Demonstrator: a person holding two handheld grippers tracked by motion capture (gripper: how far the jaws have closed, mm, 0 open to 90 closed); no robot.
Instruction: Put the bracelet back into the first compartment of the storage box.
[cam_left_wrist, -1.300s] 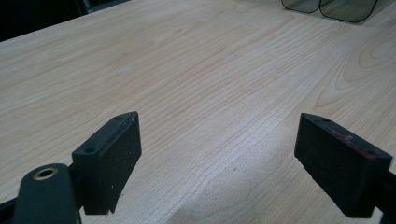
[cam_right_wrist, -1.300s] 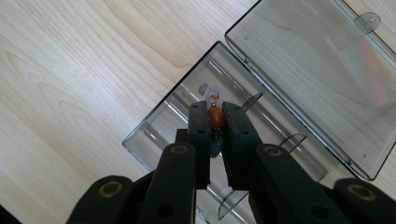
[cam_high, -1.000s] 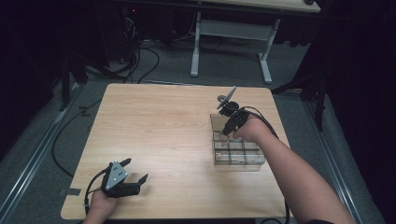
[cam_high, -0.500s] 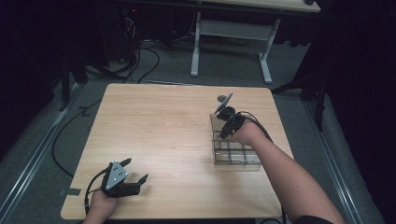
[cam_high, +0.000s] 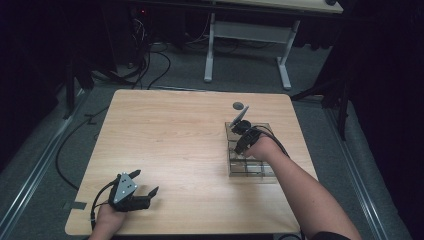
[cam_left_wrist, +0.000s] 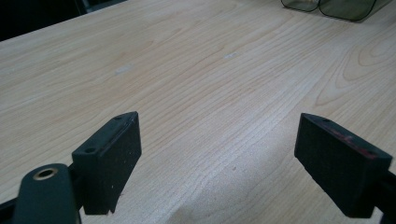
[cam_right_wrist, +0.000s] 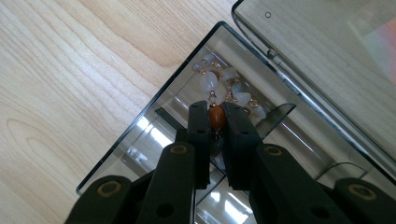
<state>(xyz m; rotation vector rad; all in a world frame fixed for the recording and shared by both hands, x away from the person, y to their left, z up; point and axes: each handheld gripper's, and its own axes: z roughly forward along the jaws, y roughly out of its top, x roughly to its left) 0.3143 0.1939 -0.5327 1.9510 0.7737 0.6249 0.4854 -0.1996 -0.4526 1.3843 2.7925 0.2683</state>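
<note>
Right gripper (cam_right_wrist: 216, 122) clamped a beaded bracelet (cam_right_wrist: 223, 91) inside the clear compartment box (cam_right_wrist: 140, 128); left gripper (cam_left_wrist: 219, 161) rested on the table (cam_left_wrist: 196, 70), jaws wide apart, holding nothing.

1. In the right gripper view the beaded bracelet (cam_right_wrist: 223, 93) is partly covered: the closed jaws of the right gripper (cam_right_wrist: 217, 122) clamp an orange bead, and the strand below it is hidden behind them.
2. The clear compartment box (cam_right_wrist: 140, 140) runs off the bottom and right edges of that frame, so its full layout cannot be told.
3. In the high view, centre right, the bracelet is too small to make out; the hand covers part of the box (cam_high: 252, 172).
4. In the left gripper view a dark-rimmed clear object (cam_left_wrist: 329, 5) is cut off by the top edge; what it is cannot be told.
</note>
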